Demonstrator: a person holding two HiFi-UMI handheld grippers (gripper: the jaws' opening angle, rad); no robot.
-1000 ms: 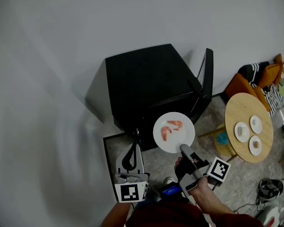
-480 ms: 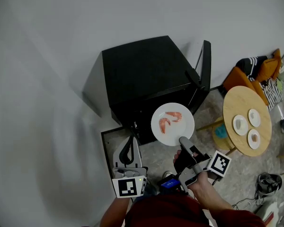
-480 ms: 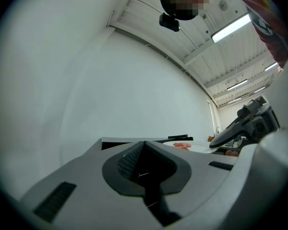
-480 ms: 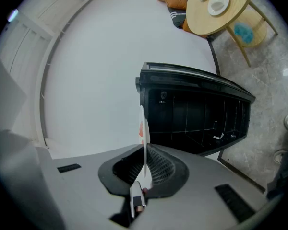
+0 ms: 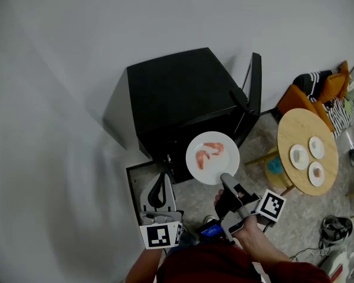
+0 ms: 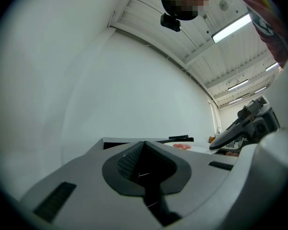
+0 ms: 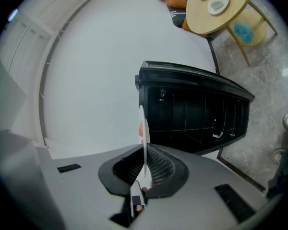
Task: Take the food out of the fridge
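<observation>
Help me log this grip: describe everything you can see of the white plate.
The plate is round, white and smooth, ceramic by its look, held roughly level in the air before the open black fridge. Two pink shrimp lie near its middle. The right tongs clamp its near rim, which shows edge-on between the jaws; nothing else touches it.

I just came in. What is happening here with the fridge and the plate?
A person holds a gripper in each hand. The right gripper is clamped on the rim of a white plate of shrimp, held level in front of the black fridge, whose door stands open. The left gripper is shut and empty, low beside it. A round wooden table with three small dishes stands to the right.
</observation>
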